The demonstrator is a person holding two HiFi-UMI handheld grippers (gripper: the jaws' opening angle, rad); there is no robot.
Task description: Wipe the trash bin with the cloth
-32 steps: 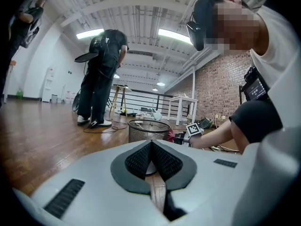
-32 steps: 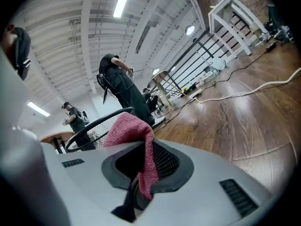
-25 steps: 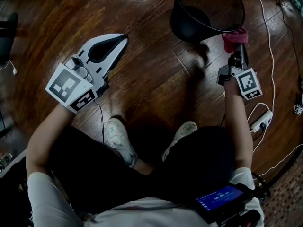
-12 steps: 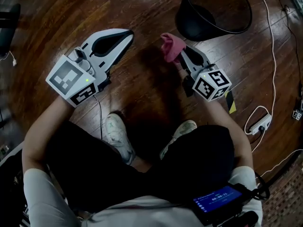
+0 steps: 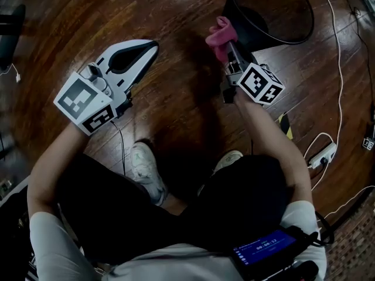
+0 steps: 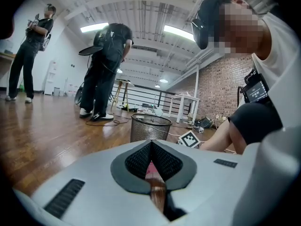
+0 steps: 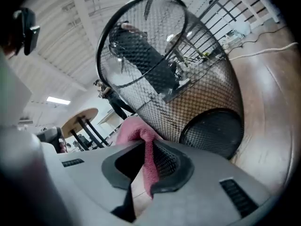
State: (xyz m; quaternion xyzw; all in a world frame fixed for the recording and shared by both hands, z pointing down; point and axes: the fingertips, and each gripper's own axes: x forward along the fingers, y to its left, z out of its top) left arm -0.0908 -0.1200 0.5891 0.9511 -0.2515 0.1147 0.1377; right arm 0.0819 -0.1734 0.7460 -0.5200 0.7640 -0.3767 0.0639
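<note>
Since the earlier frame, the right hand-held gripper [image 5: 229, 47] is being carried farther away and slightly right. The pink cloth [image 5: 220, 33] is now being held just beside the near-left wall of the trash bin [image 5: 275, 16], which is standing on the wooden floor [image 5: 176, 16] at the far right. The cloth is being clamped between this hand-held gripper's jaws, with a bunch of it standing out past the tips. The left hand-held gripper [image 5: 146, 47] is being kept clenched on nothing, well apart at the left. The approach to a wiping stroke is judged to be in hand; contact with the mesh cannot be confirmed. Next, the cloth is probably to be pressed against the bin's outer wall and dragged along it, lightly, since the unsteadied bin could be pushed away.
</note>
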